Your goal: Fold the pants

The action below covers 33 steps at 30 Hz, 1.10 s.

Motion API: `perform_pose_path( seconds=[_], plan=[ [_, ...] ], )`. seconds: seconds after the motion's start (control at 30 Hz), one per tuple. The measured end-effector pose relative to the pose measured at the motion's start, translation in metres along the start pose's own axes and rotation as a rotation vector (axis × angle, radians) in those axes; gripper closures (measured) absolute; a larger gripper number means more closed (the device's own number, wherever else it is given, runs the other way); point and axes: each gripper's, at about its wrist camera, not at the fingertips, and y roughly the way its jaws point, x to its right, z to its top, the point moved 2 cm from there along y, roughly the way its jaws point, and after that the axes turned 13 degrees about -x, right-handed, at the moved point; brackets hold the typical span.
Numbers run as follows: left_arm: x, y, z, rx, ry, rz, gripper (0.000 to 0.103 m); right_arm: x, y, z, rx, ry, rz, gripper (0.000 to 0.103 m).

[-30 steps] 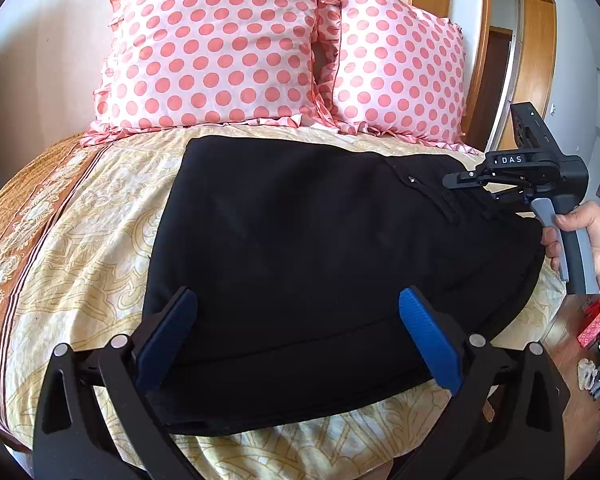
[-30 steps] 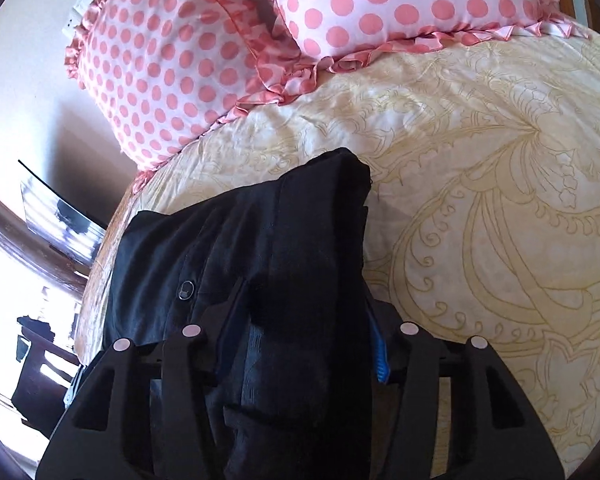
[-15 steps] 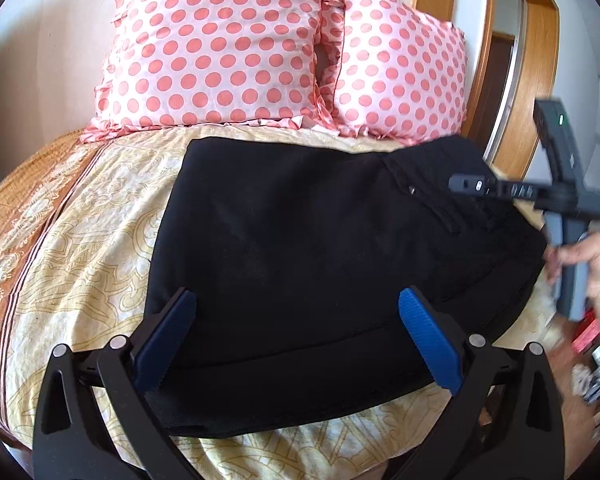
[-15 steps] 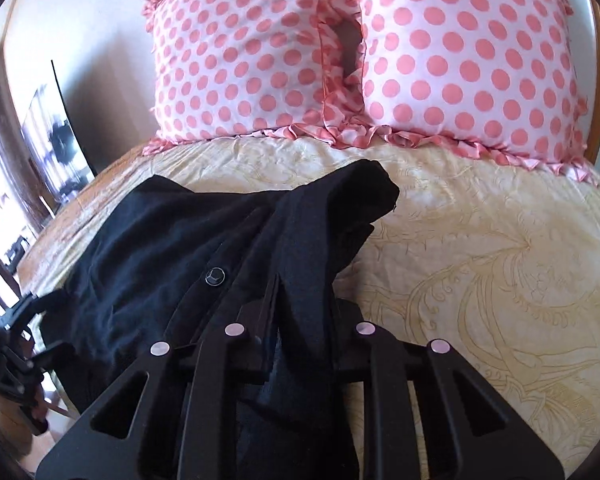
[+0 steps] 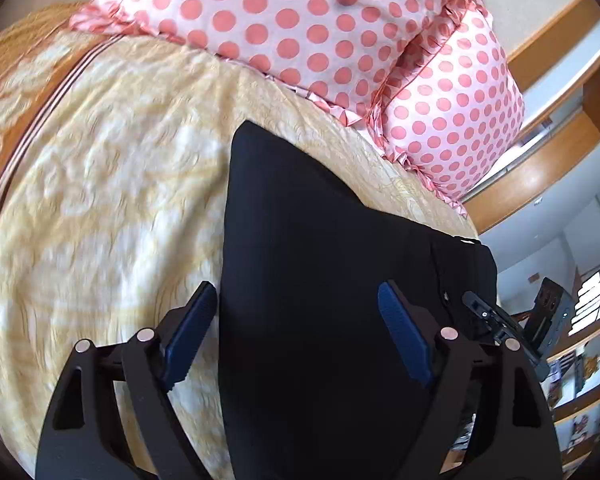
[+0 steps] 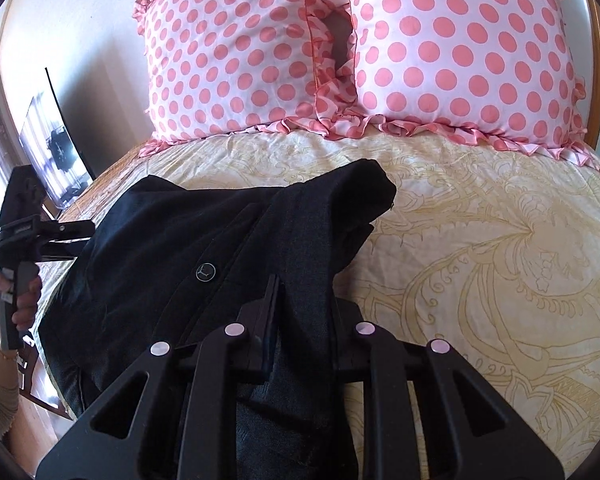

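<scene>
The black pants [image 5: 320,280] lie folded on the yellow patterned bedspread [image 5: 120,200]. My left gripper [image 5: 300,340] is open, its blue pads on either side of the pants' left edge, low over the cloth. My right gripper [image 6: 300,312] is shut on the waistband of the pants [image 6: 228,240], near the button [image 6: 205,271], and a fold of cloth drapes over its fingers. The left gripper also shows at the left of the right wrist view [image 6: 70,236], and the right gripper at the right edge of the left wrist view [image 5: 500,320].
Two pink polka-dot pillows [image 6: 340,48] lean against the headboard behind the pants. A dark screen [image 6: 56,152] stands by the wall at the left. A wooden frame [image 5: 540,152] and shelves [image 5: 580,360] are beyond the bed's right side.
My left gripper has swung in low toward the pants' left edge. My right gripper has stayed shut on the waistband, turning to face the pillows squarely.
</scene>
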Motion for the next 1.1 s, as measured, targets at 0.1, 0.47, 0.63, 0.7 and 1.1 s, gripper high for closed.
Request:
perform_pose_path(
  seconds=[0.1, 0.47, 0.63, 0.7, 1.1],
  plan=[
    [0.001, 0.007, 0.011, -0.023, 0.017, 0.033, 0.021, 0.004, 0.001, 0.001, -0.006, 0.02, 0.018, 0.083],
    [0.014, 0.003, 0.016, 0.034, 0.059, 0.137, 0.093, 0.011, -0.002, 0.006, 0.015, 0.05, 0.091, 0.085],
    [0.018, -0.001, 0.031, 0.046, 0.067, 0.153, 0.094, 0.016, -0.001, 0.025, 0.035, 0.066, 0.104, 0.085],
    [0.019, -0.001, 0.043, 0.055, 0.058, 0.148, 0.094, 0.019, 0.002, 0.037, 0.044, 0.076, 0.103, 0.086],
    [0.004, 0.041, 0.118, 0.047, -0.009, 0.278, 0.086, 0.041, 0.061, 0.092, -0.028, 0.168, -0.013, 0.082]
  ],
)
